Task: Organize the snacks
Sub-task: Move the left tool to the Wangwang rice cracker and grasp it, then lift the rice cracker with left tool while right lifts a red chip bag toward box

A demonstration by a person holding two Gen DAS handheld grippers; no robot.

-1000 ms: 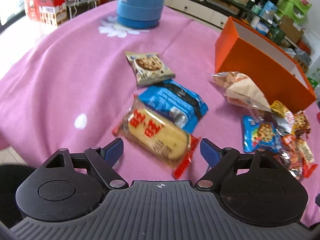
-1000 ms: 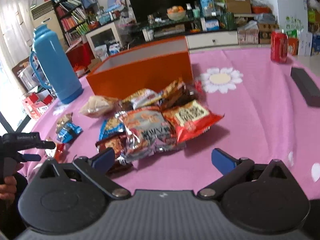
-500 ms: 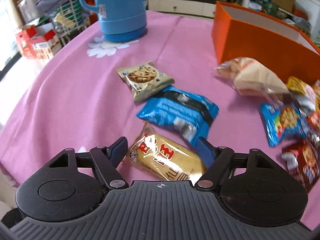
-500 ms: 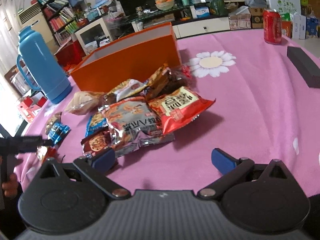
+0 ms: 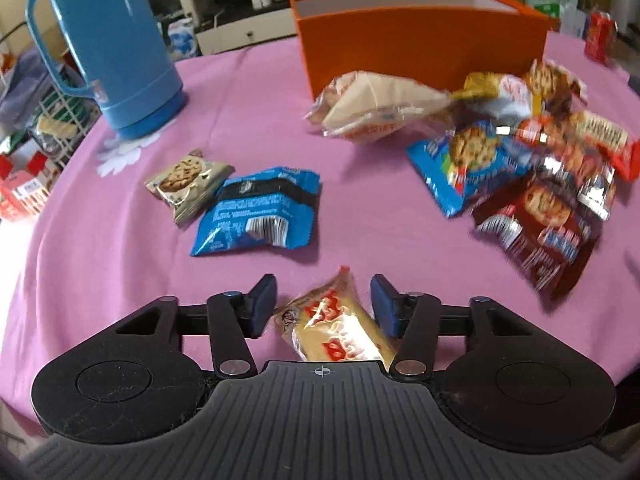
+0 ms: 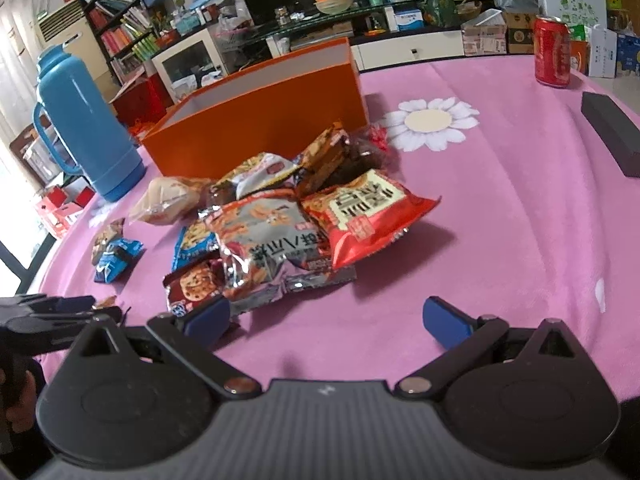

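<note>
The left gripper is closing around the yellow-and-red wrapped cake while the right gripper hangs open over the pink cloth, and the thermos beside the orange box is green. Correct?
Not quite: the thermos is blue, not green, as both wrist views show. The rest holds: the left gripper has been closing around the yellow-and-red wrapped cake, the right gripper is open, beside the orange box.

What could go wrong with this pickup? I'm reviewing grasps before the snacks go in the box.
The left gripper, jaws just closing, straddles the clear yellow cake packet with red print with a gap still showing on its left pad: the slick wrapper could slip or crush. The tall orange cardboard box may catch a dangling packet.
</note>
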